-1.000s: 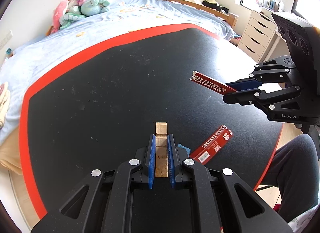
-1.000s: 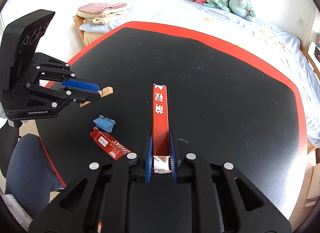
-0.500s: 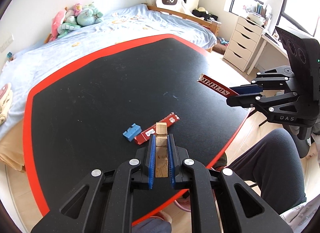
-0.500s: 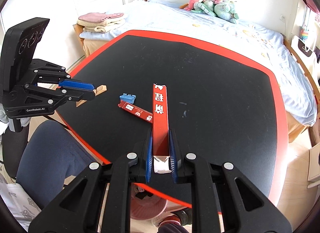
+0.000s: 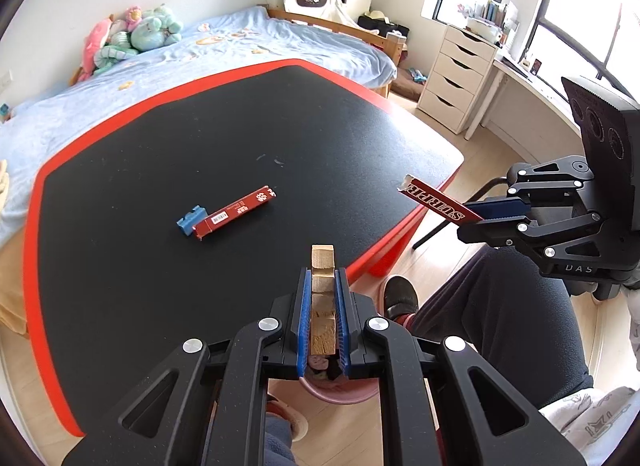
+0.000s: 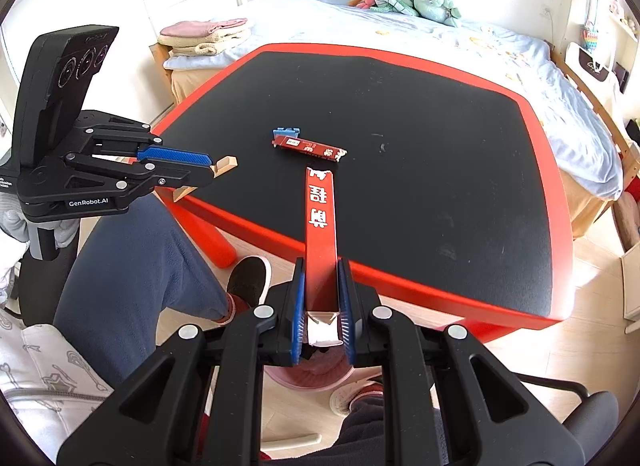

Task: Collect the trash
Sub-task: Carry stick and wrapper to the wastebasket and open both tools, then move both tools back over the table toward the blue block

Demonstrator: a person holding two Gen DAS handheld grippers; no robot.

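Note:
My left gripper (image 5: 323, 282) is shut on a wooden block (image 5: 322, 262) and holds it past the table's near edge, above a pink bin (image 5: 340, 390) on the floor. It also shows in the right wrist view (image 6: 206, 171). My right gripper (image 6: 320, 278) is shut on a long red wrapper box (image 6: 320, 217), also off the table's edge over the pink bin (image 6: 312, 374). In the left wrist view the right gripper (image 5: 496, 213) holds the red box (image 5: 436, 201). A second red wrapper box (image 5: 234, 213) and a small blue piece (image 5: 191, 221) lie on the black table (image 5: 200, 137).
The table has a red rim (image 6: 400, 286) and red legs (image 6: 212, 238). The person's legs (image 5: 500, 314) and a shoe (image 6: 248, 278) are beside the bin. A bed (image 5: 120, 77) with plush toys stands behind the table, and a white drawer unit (image 5: 460, 77) at the right.
Both grippers have pulled back from over the table to beyond its near edge, still holding the block and the red box. The pink bin has come into view below them.

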